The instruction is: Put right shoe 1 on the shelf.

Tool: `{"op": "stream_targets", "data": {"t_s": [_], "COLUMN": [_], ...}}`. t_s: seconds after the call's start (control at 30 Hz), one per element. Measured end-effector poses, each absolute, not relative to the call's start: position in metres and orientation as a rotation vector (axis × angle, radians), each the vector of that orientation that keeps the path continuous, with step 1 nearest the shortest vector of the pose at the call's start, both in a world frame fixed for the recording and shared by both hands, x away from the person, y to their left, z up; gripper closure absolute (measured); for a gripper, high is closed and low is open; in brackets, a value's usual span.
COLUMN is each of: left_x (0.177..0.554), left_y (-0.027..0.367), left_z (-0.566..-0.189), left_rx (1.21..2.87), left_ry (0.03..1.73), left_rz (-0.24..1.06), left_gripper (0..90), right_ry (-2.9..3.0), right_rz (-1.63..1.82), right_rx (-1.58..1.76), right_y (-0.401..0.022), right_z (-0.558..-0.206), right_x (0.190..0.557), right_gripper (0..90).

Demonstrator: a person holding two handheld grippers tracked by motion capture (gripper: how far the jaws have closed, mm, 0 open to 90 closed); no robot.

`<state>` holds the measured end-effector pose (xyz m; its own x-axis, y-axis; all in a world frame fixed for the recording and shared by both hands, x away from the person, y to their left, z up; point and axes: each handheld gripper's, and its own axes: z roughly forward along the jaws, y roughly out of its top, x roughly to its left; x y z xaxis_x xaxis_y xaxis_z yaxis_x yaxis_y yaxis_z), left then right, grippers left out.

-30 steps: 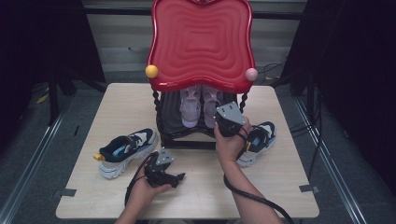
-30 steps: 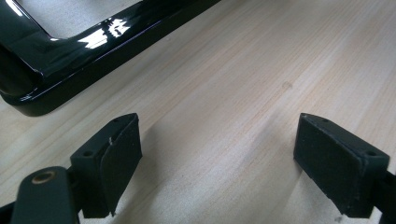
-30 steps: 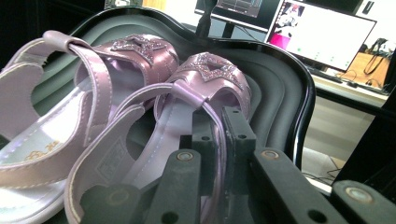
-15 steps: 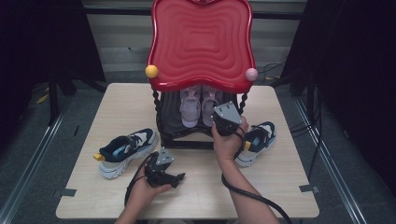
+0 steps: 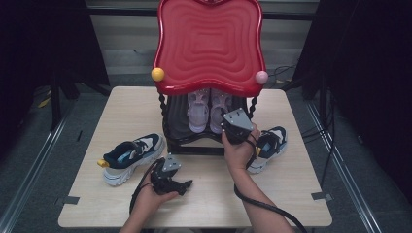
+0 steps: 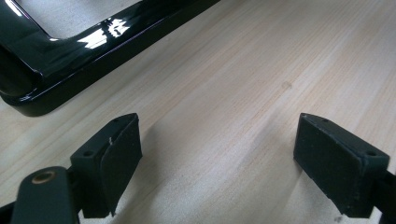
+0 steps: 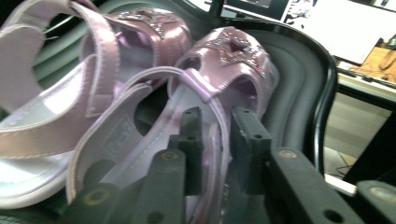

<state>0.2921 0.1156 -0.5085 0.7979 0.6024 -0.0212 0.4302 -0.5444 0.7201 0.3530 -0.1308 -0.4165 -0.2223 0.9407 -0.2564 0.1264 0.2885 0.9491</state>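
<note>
on the rack's lower shelf (image 5: 180, 130), right gripper (image 7: 215, 126) jaws have just been opening off the pink sandal (image 7: 205, 93).

Two dark sneakers (image 5: 130, 158) (image 5: 270, 145) lie on the table (image 5: 301, 194); one either side.

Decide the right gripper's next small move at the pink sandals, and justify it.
Probably draw back from the shelf: the fingers of the right gripper have just been opening, the rim of the pink sandal lies between them, and it rests beside the other sandal.
</note>
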Motion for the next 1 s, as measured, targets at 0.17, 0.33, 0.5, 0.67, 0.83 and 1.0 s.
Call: {"op": "stream_targets", "data": {"t_s": [0.17, 0.33, 0.5, 0.67, 0.83, 1.0], "left_x": [0.292, 0.292, 0.292, 0.292, 0.292, 0.292], "left_y": [0.116, 0.116, 0.116, 0.116, 0.116, 0.116], "left_z": [-0.508, -0.509, -0.508, -0.508, -0.508, -0.508], "left_rx": [2.231, 2.230, 2.231, 2.231, 2.231, 2.231], "left_ry": [0.759, 0.759, 0.759, 0.759, 0.759, 0.759], "left_rz": [0.295, 0.295, 0.295, 0.295, 0.295, 0.295], "left_gripper": [14.7, 14.6, 14.6, 14.6, 14.6, 14.6], "right_ry": [1.625, 1.656, 1.697, 1.745, 1.763, 1.816], "right_rz": [1.067, 1.096, 1.114, 1.151, 1.203, 1.229], "right_rx": [0.984, 0.963, 0.937, 0.943, 0.941, 0.937], "right_y": [-0.133, -0.135, -0.136, -0.140, -0.148, -0.153], "right_z": [-0.416, -0.411, -0.405, -0.402, -0.402, -0.400], "right_x": [0.348, 0.342, 0.334, 0.328, 0.321, 0.315], "right_gripper": [62.2, 54.6, 49.1, 45.3, 41.6, 37.3]}}
